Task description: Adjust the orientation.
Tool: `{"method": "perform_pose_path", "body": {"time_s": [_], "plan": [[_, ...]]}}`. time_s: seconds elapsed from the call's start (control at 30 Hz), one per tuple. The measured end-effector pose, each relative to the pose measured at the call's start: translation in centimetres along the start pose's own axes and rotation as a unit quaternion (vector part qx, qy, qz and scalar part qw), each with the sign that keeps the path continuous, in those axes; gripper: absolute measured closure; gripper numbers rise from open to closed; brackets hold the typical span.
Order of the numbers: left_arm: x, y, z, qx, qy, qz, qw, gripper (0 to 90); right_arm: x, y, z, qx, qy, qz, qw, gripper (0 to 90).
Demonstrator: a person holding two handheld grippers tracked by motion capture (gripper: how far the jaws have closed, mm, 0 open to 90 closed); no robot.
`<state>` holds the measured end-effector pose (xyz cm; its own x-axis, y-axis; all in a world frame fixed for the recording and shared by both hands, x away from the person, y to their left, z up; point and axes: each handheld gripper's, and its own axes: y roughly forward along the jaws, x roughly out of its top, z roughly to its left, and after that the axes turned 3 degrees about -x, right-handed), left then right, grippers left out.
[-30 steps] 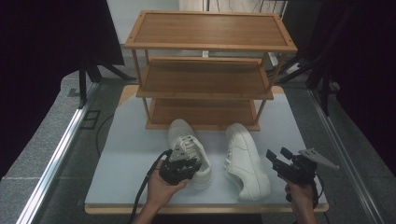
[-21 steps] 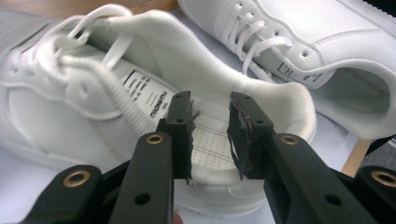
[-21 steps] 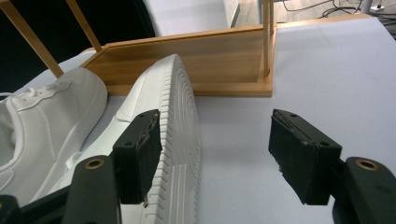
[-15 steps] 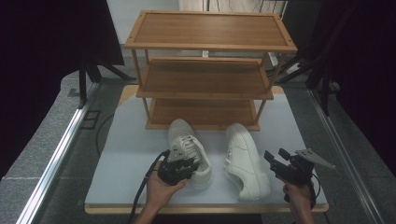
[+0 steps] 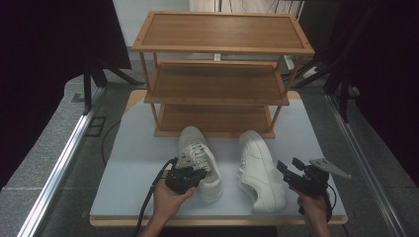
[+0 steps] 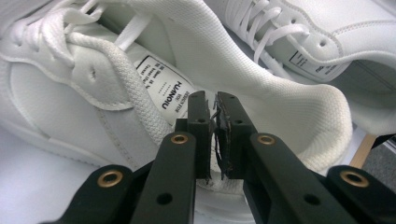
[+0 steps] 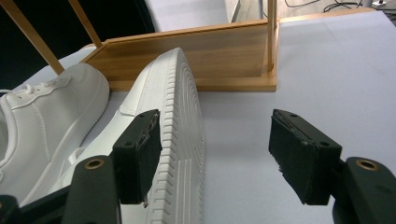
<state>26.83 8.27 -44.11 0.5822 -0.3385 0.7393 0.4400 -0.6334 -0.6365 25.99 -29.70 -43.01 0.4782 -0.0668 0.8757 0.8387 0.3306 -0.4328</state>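
Two white lace-up leather-look sneakers side by side on the pale grey desk (image 5: pixel 128 163), toes toward the three-tier wooden shoe rack (image 5: pixel 220 74). Left sneaker (image 5: pixel 200 158) upright; right sneaker (image 5: pixel 259 170) tipped on its side, ribbed sole facing the right tool (image 5: pixel 290 170). Left tool (image 6: pixel 212 116) clenched on the padded heel collar of the left sneaker, jaws nearly together with the thin collar wall pinched between. Right tool released, jaws spread wide, one just beside the ribbed sole edge (image 7: pixel 184 140), the other over bare desk, not gripping. Probably light, with a soft, yielding upper and a stiffer rubber sole; smooth sides likely slippery. Collar rim or heel tab looks like the surest hold; pinching the sole edge risks slipping off.
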Motion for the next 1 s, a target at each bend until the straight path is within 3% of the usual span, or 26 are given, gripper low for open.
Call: {"method": "perform_pose_path", "body": {"time_s": [0.3, 0.5, 0.6, 0.8, 0.93, 1.0], "plan": [[-1.0, -1.6, 1.1, 0.005, -0.008, -0.002, 0.9999, 84.3, -0.1, 0.0, -0.1, -0.001, 0.0, 0.001, 1.0, 33.9], [-2.7, -3.8, 3.5, 0.019, -0.031, -0.015, 0.9992, 83.2, 0.1, -0.4, -0.3, -0.002, 0.006, -0.004, 1.0, 34.0], [-3.2, -4.6, 4.9, -0.005, -0.052, -0.027, 0.9982, 84.7, 0.1, -0.4, -0.2, -0.003, 0.006, -0.004, 1.0, 34.0], [-3.1, -5.0, 5.9, -0.026, -0.048, -0.018, 0.9983, 85.5, 0.1, -0.2, -0.3, -0.003, 0.007, -0.002, 1.0, 34.0], [-3.1, -5.1, 5.6, -0.042, -0.05, -0.029, 0.9975, 81.7, 0.1, 0.1, -0.3, -0.002, 0.011, -0.001, 0.9999, 34.1], [-3.1, -5.2, 5.2, -0.053, -0.042, -0.028, 0.9973, 73.9, 0.1, 0.4, 0.0, 0.001, 0.007, 0.0, 1.0, 34.3]]}}
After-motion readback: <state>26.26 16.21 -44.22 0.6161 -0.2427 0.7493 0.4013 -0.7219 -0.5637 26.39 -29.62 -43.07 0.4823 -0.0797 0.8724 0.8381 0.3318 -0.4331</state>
